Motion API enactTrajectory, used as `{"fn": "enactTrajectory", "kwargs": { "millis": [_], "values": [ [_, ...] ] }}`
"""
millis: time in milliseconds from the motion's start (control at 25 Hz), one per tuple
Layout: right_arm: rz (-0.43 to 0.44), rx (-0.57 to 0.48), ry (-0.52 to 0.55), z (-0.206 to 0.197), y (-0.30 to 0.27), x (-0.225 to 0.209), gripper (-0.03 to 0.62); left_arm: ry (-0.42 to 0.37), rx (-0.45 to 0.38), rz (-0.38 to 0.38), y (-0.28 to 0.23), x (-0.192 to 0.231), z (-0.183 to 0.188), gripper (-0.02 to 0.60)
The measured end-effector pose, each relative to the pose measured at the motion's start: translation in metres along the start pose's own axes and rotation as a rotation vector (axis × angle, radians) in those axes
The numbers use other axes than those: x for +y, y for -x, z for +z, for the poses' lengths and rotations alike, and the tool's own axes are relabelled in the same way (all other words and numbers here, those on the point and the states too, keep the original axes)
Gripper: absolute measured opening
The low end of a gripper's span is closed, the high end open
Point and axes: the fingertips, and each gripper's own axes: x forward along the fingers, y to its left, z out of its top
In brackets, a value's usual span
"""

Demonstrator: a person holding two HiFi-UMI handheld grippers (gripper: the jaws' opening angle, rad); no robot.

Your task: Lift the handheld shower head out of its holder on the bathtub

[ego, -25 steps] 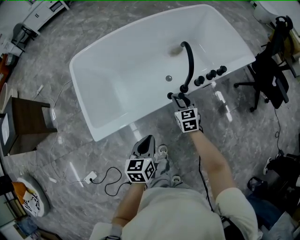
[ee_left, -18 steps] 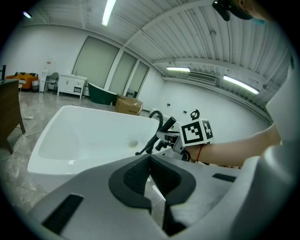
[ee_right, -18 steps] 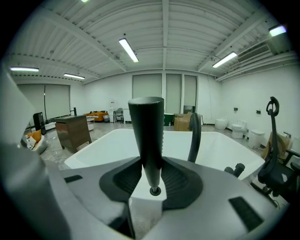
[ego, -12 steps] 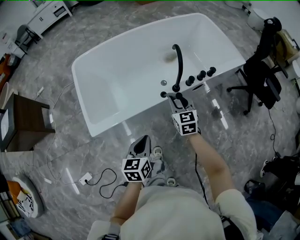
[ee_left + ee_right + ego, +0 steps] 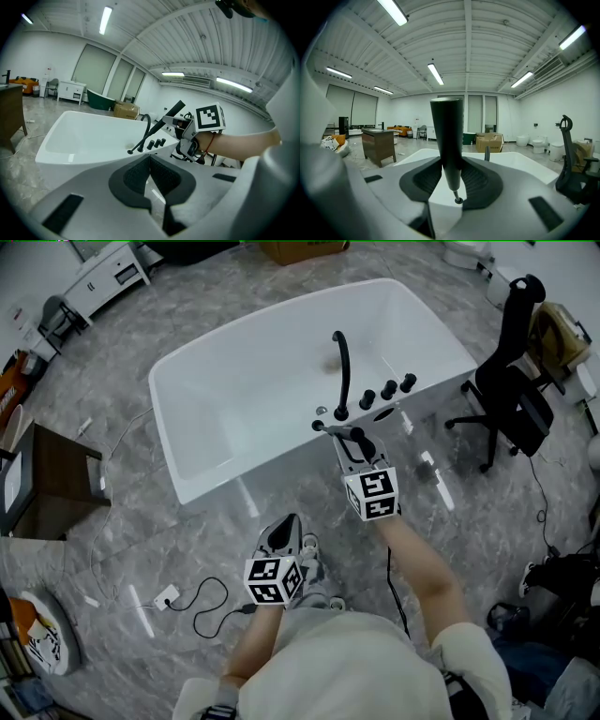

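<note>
The black handheld shower head (image 5: 333, 430) hangs just above the near rim of the white bathtub (image 5: 161, 399), beside the curved black spout (image 5: 342, 367) and three knobs (image 5: 387, 391). My right gripper (image 5: 349, 439) is shut on its handle. In the right gripper view the wand (image 5: 447, 131) stands upright between the pads of that gripper (image 5: 450, 174), its thin lower end free. My left gripper (image 5: 293, 521) hovers low over the floor in front of the tub, shut with nothing in it (image 5: 150, 161). From there I see the wand (image 5: 159, 125) slanting down from the right gripper (image 5: 180, 121).
A black office chair (image 5: 511, 381) stands right of the tub. A brown cabinet (image 5: 47, 488) is at the left, and a cable with a plug (image 5: 187, 601) lies on the grey marble floor. The person's shoes (image 5: 314, 545) are by the left gripper.
My right gripper has risen with the shower head, whose lower end now stands off the tub rim. The left gripper has shifted only slightly.
</note>
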Motion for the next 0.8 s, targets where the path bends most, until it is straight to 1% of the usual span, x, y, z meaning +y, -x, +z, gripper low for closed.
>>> {"fn": "enactTrajectory", "kwargs": {
  "millis": [520, 800],
  "values": [
    [-0.007, -0.121, -0.013, 0.035, 0.095, 0.014, 0.138, -0.036, -0.032, 0.014, 0.049, -0.036, -0.022, 0.021],
    [-0.011, -0.181, -0.013, 0.05, 0.15, 0.029, 0.138, -0.056, -0.054, 0.011, 0.077, -0.053, -0.032, 0.021]
  ]
}}
